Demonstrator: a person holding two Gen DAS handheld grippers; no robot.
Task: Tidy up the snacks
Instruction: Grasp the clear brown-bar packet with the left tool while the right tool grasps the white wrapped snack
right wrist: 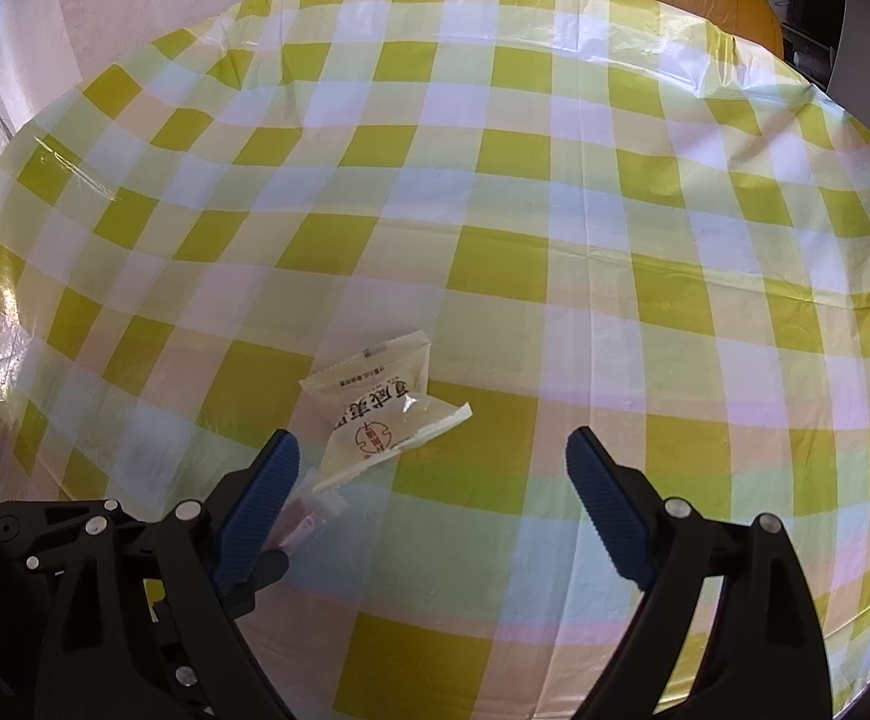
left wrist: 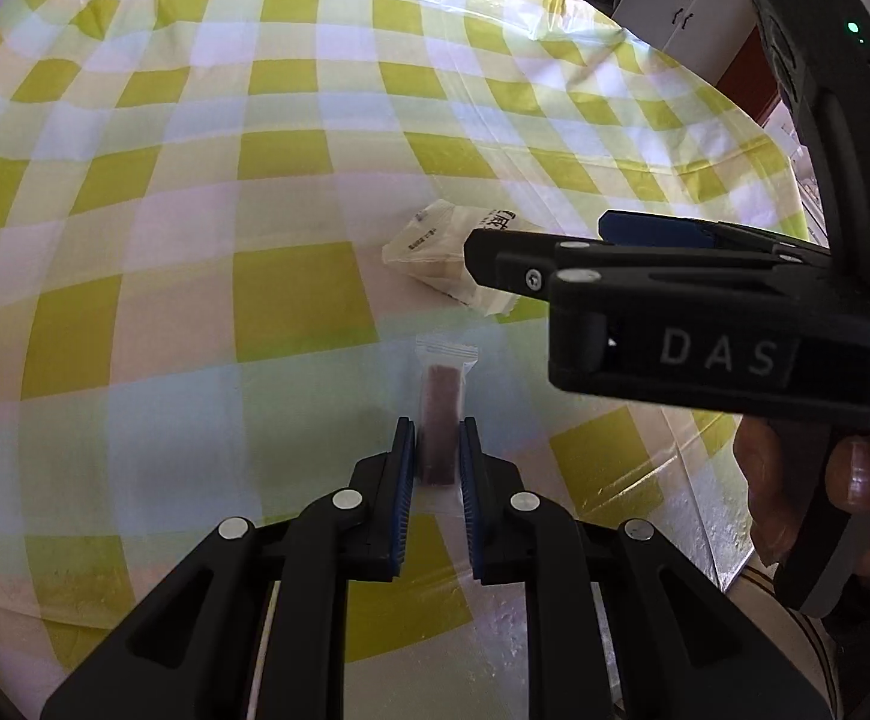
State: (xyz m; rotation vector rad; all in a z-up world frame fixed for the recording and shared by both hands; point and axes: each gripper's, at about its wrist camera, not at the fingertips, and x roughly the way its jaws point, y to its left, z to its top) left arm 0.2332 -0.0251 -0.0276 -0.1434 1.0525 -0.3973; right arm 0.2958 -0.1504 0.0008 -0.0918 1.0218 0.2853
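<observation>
Cream packet (right wrist: 378, 405) lies beside clamped snack bar (left wrist: 440, 420) — right claw (right wrist: 432, 456) overhead.

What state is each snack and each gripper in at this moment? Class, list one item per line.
Dark red snack bar: in a clear wrapper, lying on the table, clamped between the left gripper's pads.
White snack packet: sealed, crumpled, lying loose on the checked tablecloth.
Left gripper: shut on the bar.
Right gripper: open, empty, above the packet.

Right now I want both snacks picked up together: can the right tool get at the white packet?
Probably yes. The right tool is open just short of the white packet, nothing between; the left tool, shut on the red bar, sits alongside.
</observation>
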